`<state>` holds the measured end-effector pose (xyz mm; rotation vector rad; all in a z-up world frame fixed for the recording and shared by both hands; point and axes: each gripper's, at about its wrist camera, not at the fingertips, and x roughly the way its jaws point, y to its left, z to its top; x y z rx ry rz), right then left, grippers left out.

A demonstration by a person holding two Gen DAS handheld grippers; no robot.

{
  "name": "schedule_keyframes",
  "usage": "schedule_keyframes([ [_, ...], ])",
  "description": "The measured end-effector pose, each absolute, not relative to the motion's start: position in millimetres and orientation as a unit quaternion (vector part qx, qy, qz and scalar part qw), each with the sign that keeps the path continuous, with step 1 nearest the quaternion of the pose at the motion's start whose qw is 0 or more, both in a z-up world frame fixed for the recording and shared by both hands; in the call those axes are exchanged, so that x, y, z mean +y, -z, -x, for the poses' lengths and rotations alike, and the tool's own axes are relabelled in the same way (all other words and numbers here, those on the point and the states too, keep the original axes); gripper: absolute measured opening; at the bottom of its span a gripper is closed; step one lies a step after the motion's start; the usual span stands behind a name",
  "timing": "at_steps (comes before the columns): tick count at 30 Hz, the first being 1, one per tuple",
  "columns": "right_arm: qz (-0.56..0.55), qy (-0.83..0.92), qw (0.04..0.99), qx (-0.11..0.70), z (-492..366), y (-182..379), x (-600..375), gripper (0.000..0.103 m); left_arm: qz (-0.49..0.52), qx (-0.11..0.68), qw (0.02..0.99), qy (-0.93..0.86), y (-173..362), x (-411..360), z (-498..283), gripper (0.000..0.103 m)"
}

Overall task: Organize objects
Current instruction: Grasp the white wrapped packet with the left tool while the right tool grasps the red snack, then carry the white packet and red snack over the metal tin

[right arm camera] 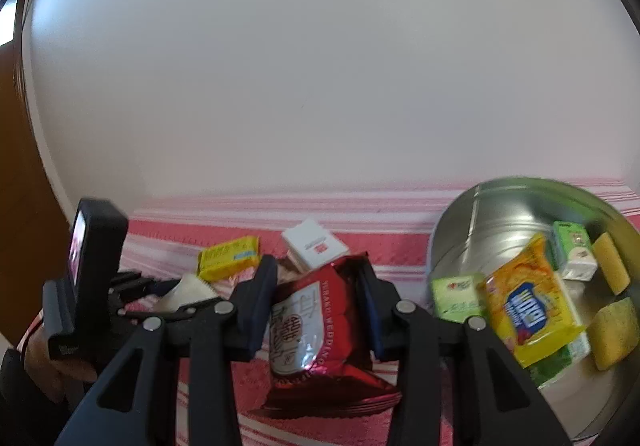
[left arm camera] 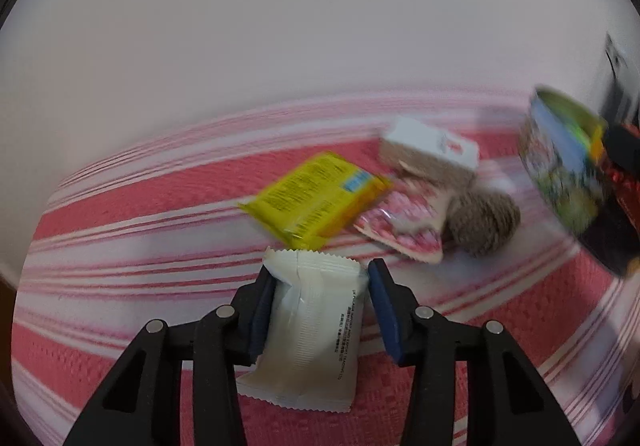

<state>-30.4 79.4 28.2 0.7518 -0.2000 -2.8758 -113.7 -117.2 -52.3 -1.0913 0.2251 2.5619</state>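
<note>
Black plastic jaws of the left gripper (left arm camera: 320,302) pinch a white crinkle-edged packet (left arm camera: 312,330) over the red-and-white striped cloth (left arm camera: 120,205). Beyond lie a glossy yellow packet (left arm camera: 316,197) and a small white box (left arm camera: 430,145). Right gripper (right arm camera: 320,302) clamps a shiny red foil pouch (right arm camera: 316,326) beside a round metal tin (right arm camera: 500,221) holding snacks.

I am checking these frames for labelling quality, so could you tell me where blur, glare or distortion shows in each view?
Left wrist view: the white packet between the left gripper fingers is sharp, while the yellow packet and the tin are motion-smeared; cloth stripes bow from the fisheye. Right wrist view: mostly sharp; glare on the red foil packet and the tin's metal wall.
</note>
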Motion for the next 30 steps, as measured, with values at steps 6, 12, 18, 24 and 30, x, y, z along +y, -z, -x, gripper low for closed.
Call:
schedule_keyframes([
  [6, -0.201, 0.976, 0.042, -0.074, 18, -36, 94, 0.04, 0.309, -0.031, 0.107, -0.944, 29, -140, 88, 0.048],
  [12, -0.164, 0.985, 0.026, -0.053, 8, -43, 92, 0.04, 0.259, -0.034, 0.067, -0.963, 12, -117, 53, 0.048],
  [18, -0.13, 0.991, 0.01, -0.032, -11, -48, 105, 0.04, 0.235, -0.057, 0.068, -0.968, -2, -93, 32, 0.048],
  [24, -0.116, 0.993, -0.015, -0.025, -22, -52, 131, 0.04, 0.226, -0.041, 0.068, -0.971, -9, -53, 27, 0.048],
  [30, -0.112, 0.993, -0.036, -0.034, -27, -56, 164, 0.04, 0.219, -0.034, 0.077, -0.972, -16, -21, 19, 0.048],
])
